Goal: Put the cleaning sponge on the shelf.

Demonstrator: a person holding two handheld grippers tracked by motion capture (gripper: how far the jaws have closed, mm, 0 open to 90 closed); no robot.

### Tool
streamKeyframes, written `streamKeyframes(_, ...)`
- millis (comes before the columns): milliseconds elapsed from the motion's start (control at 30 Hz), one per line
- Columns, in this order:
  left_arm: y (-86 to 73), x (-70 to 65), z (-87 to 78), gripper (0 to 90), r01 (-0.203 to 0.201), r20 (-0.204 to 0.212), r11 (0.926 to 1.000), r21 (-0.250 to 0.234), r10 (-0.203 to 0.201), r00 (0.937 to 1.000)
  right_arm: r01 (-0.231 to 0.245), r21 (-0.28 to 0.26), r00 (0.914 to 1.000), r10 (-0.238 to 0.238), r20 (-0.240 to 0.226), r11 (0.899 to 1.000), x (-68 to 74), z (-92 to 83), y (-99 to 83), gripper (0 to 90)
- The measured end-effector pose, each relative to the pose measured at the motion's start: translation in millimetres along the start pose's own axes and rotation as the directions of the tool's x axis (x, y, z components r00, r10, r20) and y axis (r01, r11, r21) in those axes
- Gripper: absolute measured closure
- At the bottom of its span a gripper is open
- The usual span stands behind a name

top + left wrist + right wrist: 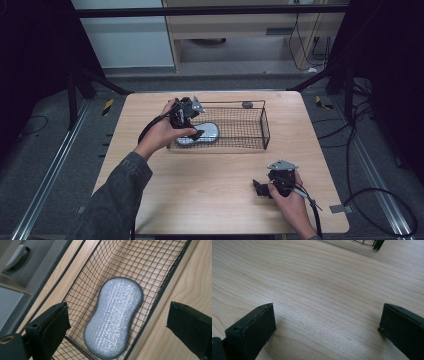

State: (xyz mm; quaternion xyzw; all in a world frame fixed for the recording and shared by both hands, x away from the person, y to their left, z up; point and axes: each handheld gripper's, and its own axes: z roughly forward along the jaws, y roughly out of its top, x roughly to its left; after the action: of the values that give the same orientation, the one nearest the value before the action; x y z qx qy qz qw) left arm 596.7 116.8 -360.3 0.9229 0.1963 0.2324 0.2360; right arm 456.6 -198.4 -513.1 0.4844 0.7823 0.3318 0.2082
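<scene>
Silvery peanut-shaped scouring pad (pixel 113 317)

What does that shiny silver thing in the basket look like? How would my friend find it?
Look at the black wire basket on the wooden table. At its left end, under the open left gripper, lies a silver scrubbing sponge. It is flat, sparkly and peanut-shaped, unlike the small dark lump at the basket's back rim.

Your bench (pixel 317 290) is pale wood, smooth and matt, with a fine wavy grain. The basket (pixel 160 290) is thin black wire mesh, matt. The sponge (pixel 113 315) in it has a silvery woven face that glitters, with a dull grey edge. Your left gripper (pixel 117 327) and right gripper (pixel 324 330) show matt black jaws, plastic by their look, slightly rough at the rims.
</scene>
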Motion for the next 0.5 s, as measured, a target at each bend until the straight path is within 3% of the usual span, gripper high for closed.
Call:
streamKeyframes(233, -10.4, -14.7, -7.7, 3.6, 0.065, -0.009, 0.9978, -0.013, -0.065, 0.9978, 0.0, -0.001, 1.0, 0.0, 0.0, 1.0, 0.0, 0.1, 0.0, 0.6)
streamKeyframes(500, -24.5, -30.0, -14.5, 3.6, 0.081, -0.008, 0.9965, -0.02, -0.081, 0.9966, 0.0, -0.001, 1.0, 0.0, -0.001, 1.0, 0.0, 0.1, -0.1, 0.6)
